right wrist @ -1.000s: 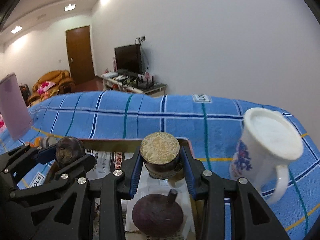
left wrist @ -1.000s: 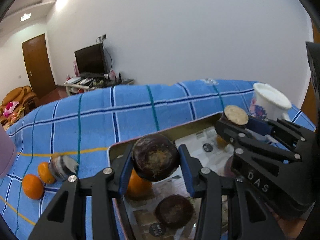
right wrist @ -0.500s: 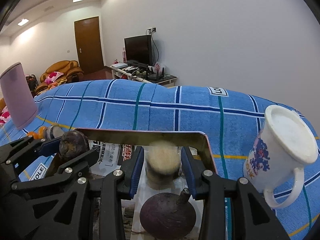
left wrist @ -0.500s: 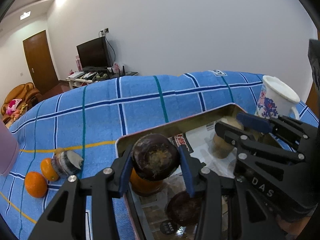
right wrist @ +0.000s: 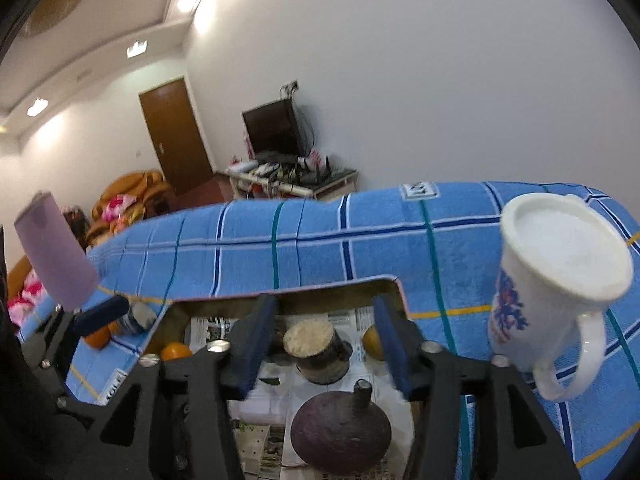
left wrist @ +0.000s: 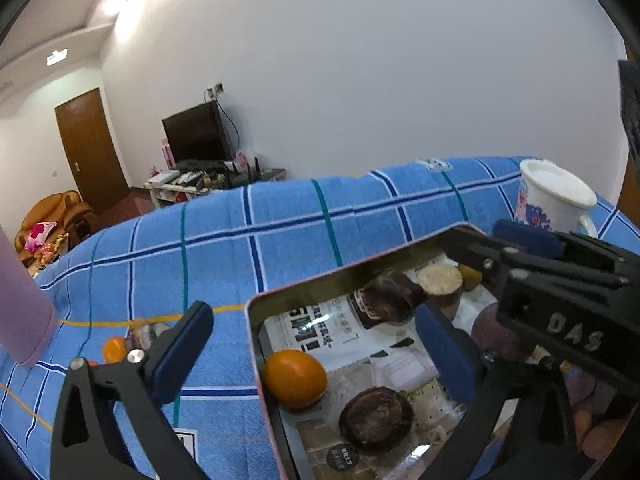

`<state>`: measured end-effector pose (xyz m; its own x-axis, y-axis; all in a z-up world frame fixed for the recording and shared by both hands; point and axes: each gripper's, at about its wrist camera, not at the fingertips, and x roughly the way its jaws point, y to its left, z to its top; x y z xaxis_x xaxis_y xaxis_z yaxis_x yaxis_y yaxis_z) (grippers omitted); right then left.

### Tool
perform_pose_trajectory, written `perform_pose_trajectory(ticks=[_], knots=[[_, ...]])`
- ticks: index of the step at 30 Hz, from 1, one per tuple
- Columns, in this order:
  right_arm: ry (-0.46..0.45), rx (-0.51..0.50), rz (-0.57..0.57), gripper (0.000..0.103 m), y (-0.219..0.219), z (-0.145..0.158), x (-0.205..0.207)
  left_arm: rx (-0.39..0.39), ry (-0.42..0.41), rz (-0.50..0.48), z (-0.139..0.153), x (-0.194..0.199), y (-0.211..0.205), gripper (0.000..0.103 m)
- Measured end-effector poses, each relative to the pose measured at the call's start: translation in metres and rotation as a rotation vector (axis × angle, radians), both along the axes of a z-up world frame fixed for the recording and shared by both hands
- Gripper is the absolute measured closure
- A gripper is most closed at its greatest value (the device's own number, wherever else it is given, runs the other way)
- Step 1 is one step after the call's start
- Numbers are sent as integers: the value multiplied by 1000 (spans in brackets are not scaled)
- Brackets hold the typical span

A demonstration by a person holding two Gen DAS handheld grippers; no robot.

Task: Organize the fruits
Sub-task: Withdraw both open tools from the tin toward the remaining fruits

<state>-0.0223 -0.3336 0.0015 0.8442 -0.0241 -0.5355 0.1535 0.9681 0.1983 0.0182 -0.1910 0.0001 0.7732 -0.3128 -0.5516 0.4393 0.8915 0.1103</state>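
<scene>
Blue pads line both grippers, and both sets of jaws have just been opening. The left gripper [left wrist: 316, 344] stands spread as wide as it goes, nothing between its pads, above the near left corner of the metal tin [left wrist: 256, 344]; its left finger is out over the cloth and its right finger over the tin's inside. The right gripper [right wrist: 326, 342] is released too, its pads apart from the cut-topped dark fruit [right wrist: 316, 350] that stands in the tin between and beyond them without touching either.

Inside the tin, which is lined with printed paper [left wrist: 316, 328], an orange [left wrist: 294, 378] sits against the left wall and a dark round fruit [left wrist: 376, 418] lies just beside it. Farther in, another dark fruit [left wrist: 394, 292] lies blurred beside the cut-topped one. From the right wrist view a purple stemmed fruit [right wrist: 340, 434] rests nearest the camera, and a yellowish fruit [right wrist: 372, 342] shows partly behind the right pad.

Outside the tin, on the blue checked cloth [left wrist: 280, 240], a small orange [left wrist: 114, 350] lies near a greyish item [right wrist: 140, 318] that I cannot make out. A white mug [right wrist: 560, 276] with a blue pattern stands to the right of the tin, and a pink cup [right wrist: 56, 256] stands at the far left.
</scene>
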Motion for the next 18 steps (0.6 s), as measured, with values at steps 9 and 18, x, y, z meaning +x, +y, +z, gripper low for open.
perform_pose_trajectory(ticks=[9,18], knots=[[-127,-88,-122,32,7,14,-21,-64,-103,74,15,-13,18,0],[-224,-131,-185,32,9,23,-40,-99,-154,159,21,-13,42,0]])
